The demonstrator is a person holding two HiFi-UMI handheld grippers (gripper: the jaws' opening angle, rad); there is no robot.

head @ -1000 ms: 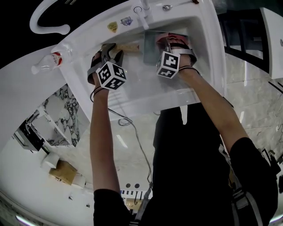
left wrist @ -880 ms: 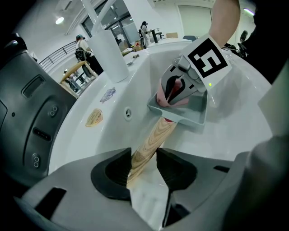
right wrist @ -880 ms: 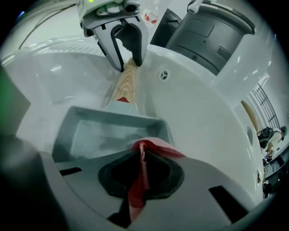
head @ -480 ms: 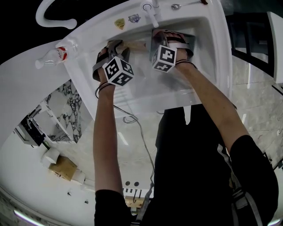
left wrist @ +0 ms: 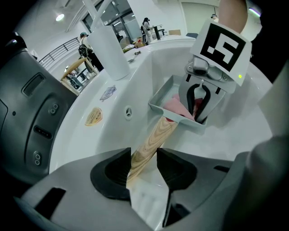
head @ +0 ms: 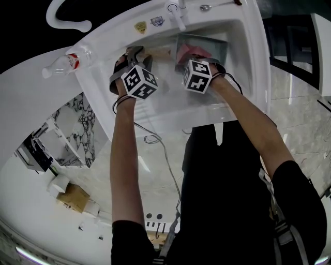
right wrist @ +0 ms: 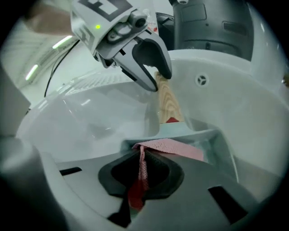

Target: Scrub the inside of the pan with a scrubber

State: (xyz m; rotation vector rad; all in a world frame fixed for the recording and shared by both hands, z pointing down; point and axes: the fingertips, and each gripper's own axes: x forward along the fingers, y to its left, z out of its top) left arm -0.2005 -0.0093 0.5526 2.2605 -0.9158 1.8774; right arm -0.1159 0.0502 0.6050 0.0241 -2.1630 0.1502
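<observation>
A square grey pan (head: 220,45) lies in the white sink, its wooden handle (head: 158,53) pointing left. My left gripper (head: 135,58) is closed round that handle (left wrist: 153,137); both pads touch the wood while the jaws ease open slightly. The right gripper (head: 195,56) is shut on a pink mesh scrubber (head: 187,50), whose free end lies flat on the pan's floor. In the right gripper view the scrubber (right wrist: 174,148) runs from the jaws (right wrist: 142,169) into the pan (right wrist: 216,143), with the left gripper (right wrist: 156,77) on the handle (right wrist: 167,103) beyond.
The sink basin (head: 247,77) walls in both grippers. A faucet (head: 177,16) stands at the back rim above the pan. A spoon (head: 206,7) lies on the back ledge. A plastic bottle (head: 64,63) lies left of the sink.
The right gripper pushed the scrubber towards the pan's far side, then drew back nearer, leaving more pink scrubber showing. The left gripper kept its hold on the handle.
</observation>
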